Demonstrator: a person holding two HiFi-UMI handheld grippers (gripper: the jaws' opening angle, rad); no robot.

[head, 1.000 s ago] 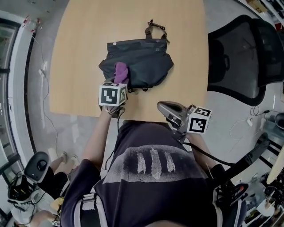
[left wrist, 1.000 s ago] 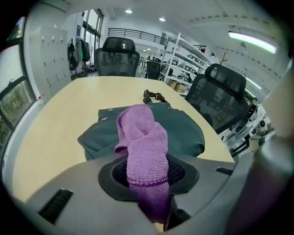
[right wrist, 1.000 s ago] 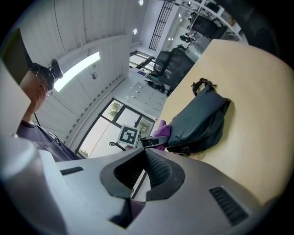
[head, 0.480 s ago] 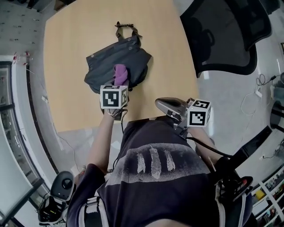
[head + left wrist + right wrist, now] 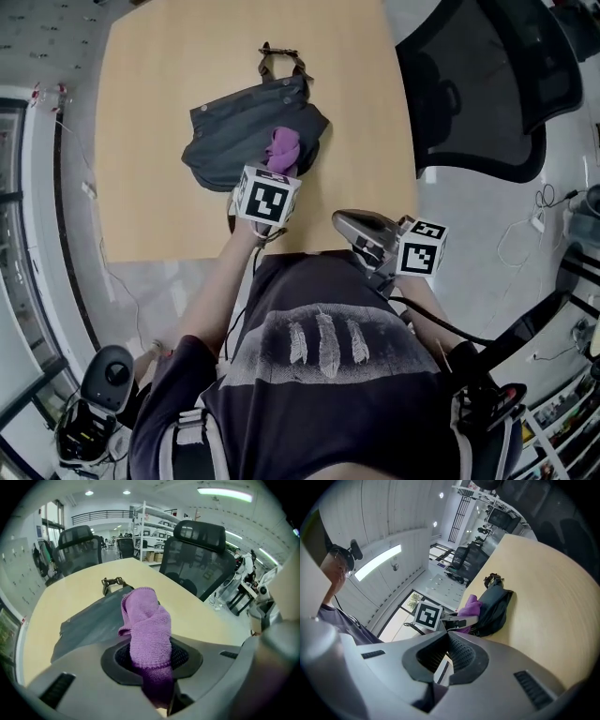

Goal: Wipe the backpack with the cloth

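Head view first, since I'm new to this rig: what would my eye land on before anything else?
The bright purple cloth, clamped in the left gripper, stands out over the near edge of the dark backpack lying on the pale wooden table. The right gripper, shut and empty, hangs near the table's front edge, and a black office chair stands at the table's right.

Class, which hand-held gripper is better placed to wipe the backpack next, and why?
Left: the left hand-held gripper is shut on the cloth over the backpack. The right hand-held gripper holds nothing, near the table edge.
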